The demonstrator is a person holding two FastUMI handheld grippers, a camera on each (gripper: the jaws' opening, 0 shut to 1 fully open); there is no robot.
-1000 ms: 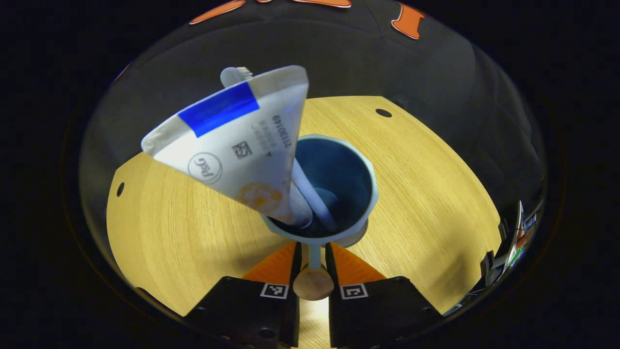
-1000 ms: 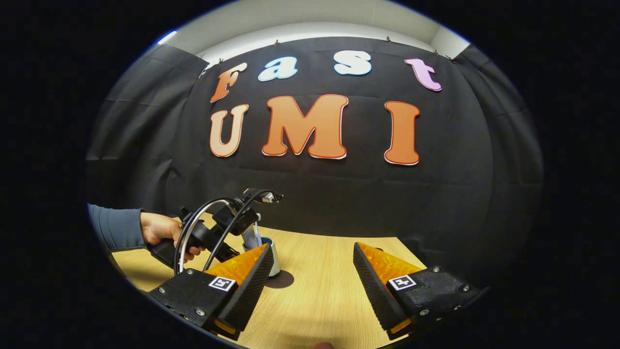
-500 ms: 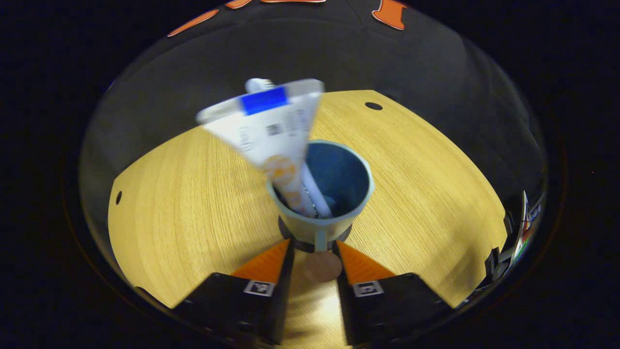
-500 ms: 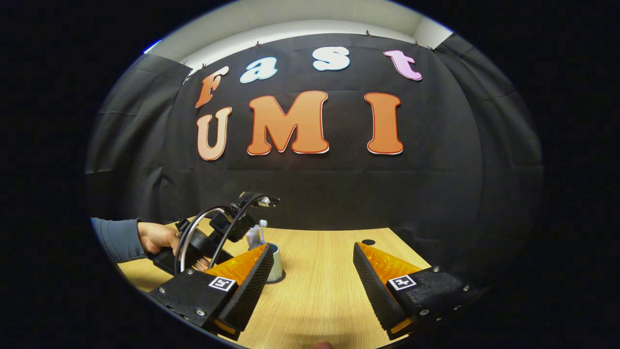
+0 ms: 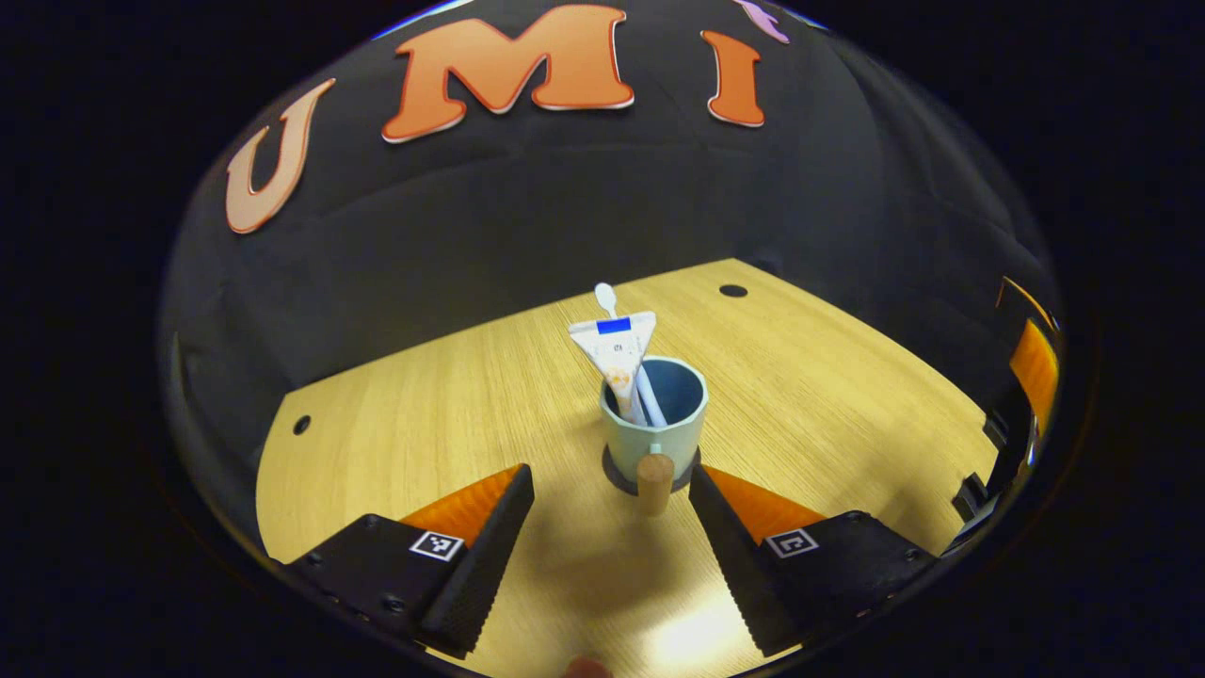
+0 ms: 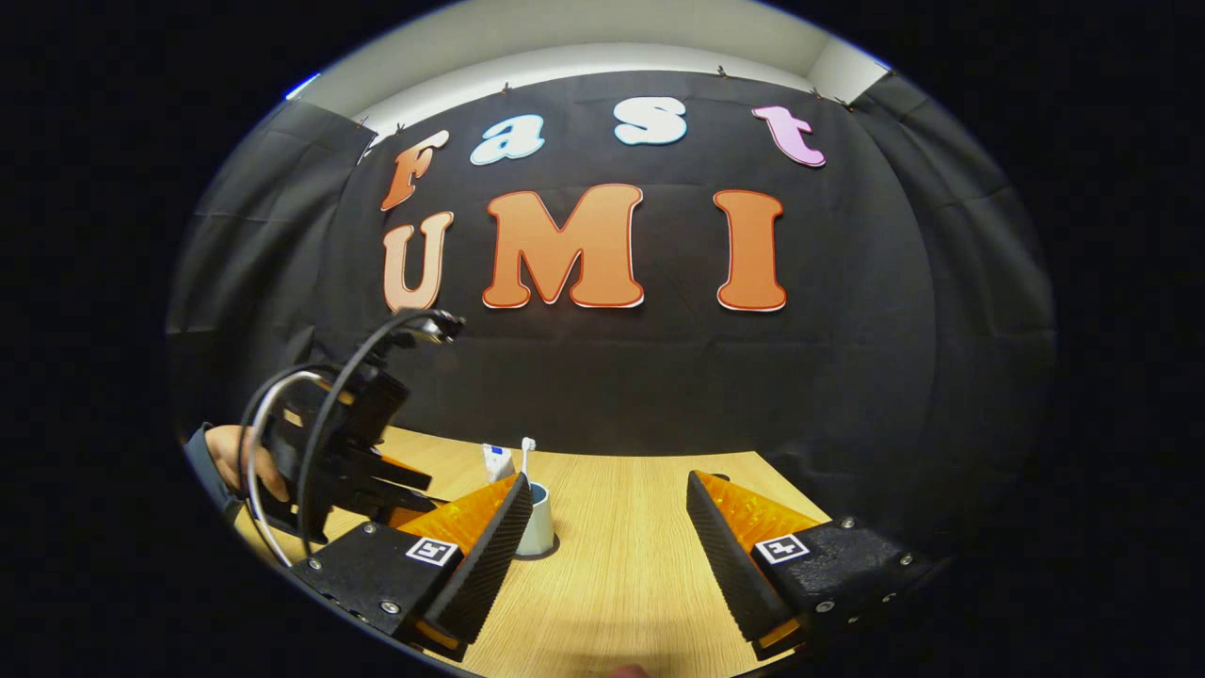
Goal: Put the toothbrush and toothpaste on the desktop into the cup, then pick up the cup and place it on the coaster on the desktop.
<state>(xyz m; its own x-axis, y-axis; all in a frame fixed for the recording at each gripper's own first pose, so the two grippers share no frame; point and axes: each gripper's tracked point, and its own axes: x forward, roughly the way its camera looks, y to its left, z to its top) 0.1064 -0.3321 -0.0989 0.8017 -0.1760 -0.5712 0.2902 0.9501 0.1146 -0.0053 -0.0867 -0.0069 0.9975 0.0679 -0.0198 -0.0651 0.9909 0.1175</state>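
A pale blue-green cup [image 5: 656, 431] stands upright on a dark round coaster [image 5: 614, 474] on the wooden desk. A white toothpaste tube [image 5: 618, 354] and a white toothbrush [image 5: 606, 298] lean inside it. The cup's handle ends in a wooden knob [image 5: 654, 482] that points toward my left gripper [image 5: 610, 476]. That gripper is open and drawn back, touching nothing. In the right gripper view the cup [image 6: 539, 520] sits far off behind the left finger, and my right gripper [image 6: 609, 485] hangs open and empty above the desk.
The desk [image 5: 424, 414] has small round holes near its back corners [image 5: 732, 291] [image 5: 301, 425] and ends at the black cloth wall. In the right gripper view a person's hand [image 6: 233, 458] holds the left gripper's cabled body [image 6: 344, 450] at left.
My left gripper opened off the cup's handle and pulled back and up. The cup came down onto the coaster and stays there. The right gripper barely moved.
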